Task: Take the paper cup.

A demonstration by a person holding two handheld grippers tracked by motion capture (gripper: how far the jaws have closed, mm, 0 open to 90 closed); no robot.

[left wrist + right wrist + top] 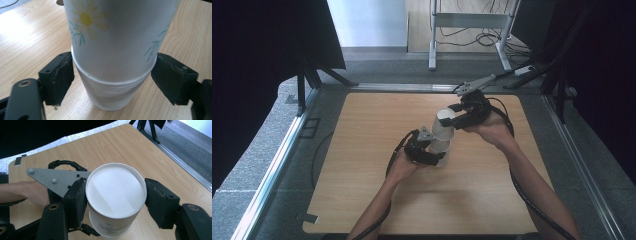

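High view: stack of white paper cups with a daisy print (441, 137) stands near the middle of the pale wood worktop (362, 190); left tongs (438, 156) sit low at the stack's base, right tongs (455, 119) at the top cup, tilted toward the right hand. Left gripper view: the printed upper cup (117, 37) is nested in the lower paper cups (110, 93), whose rims show as fine rings; the left jaws flank the seam, the left pad touching or just beside the rim, the right pad apart, so released, not pressing. Right gripper view: right tongs (116, 200) clenched on the top cup's wall just below the rim, open mouth toward the camera, left gripper's grey plate (56, 178) behind. Judgement: cups are very light, thin-walled, easily crushed, and nested ones cling; grip gently below the stiff rolled rim, hold the lower stack down while lifting
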